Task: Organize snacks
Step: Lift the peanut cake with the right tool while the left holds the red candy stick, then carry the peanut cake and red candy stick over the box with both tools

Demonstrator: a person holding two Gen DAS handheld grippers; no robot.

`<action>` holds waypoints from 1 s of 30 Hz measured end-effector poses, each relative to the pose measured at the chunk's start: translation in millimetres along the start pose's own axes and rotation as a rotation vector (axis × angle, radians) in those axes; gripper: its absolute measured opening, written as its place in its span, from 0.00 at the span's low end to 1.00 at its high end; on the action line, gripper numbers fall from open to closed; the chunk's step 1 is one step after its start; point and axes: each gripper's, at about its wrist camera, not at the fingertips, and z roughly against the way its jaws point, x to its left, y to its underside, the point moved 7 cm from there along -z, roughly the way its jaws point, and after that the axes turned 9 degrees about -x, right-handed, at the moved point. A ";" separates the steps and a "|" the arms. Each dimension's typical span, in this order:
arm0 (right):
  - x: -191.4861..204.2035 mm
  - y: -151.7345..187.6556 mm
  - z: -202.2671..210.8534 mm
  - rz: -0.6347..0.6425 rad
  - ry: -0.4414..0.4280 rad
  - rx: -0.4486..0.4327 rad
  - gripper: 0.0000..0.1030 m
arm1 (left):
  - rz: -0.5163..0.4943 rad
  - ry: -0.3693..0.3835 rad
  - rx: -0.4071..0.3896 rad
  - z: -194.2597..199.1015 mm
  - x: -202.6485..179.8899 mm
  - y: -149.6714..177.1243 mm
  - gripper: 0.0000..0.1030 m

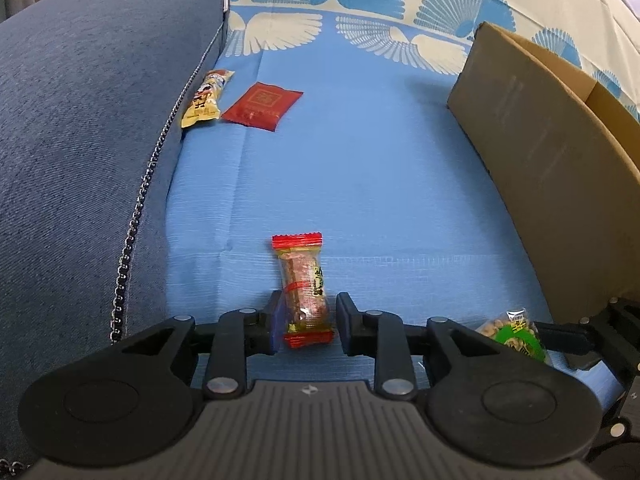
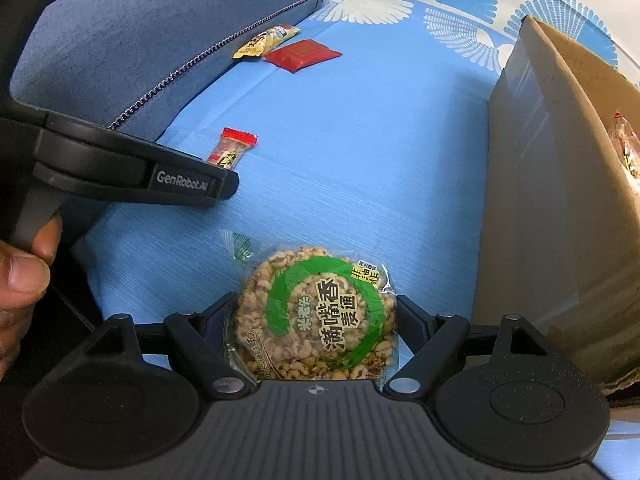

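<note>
A small candy in a clear wrapper with red ends lies on the blue cloth. My left gripper straddles its near end, open, with a thin gap between the right finger and the wrapper. The same candy shows in the right wrist view beyond the left tool's black housing. My right gripper is shut on a round puffed-grain cake pack with a green ring label, a finger against each side. That pack peeks in at the lower right of the left wrist view.
A tall cardboard box stands open on the right, with a wrapped snack inside. A yellow snack bar and a red sachet lie far left by the dark blue sofa cushion. A person's thumb holds the left tool.
</note>
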 end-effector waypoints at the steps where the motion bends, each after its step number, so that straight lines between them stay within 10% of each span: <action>1: -0.2 0.0 0.0 0.001 0.000 0.001 0.81 | -0.004 -0.002 0.000 -0.6 -0.3 -0.1 0.31; 16: -0.8 1.2 -0.2 0.020 0.008 -0.003 0.80 | -0.018 -0.024 -0.032 1.1 -0.7 -0.8 0.21; 30: -10.1 -35.3 37.5 0.017 0.058 -0.254 0.80 | 0.058 -0.010 -0.186 23.7 7.4 -15.4 0.21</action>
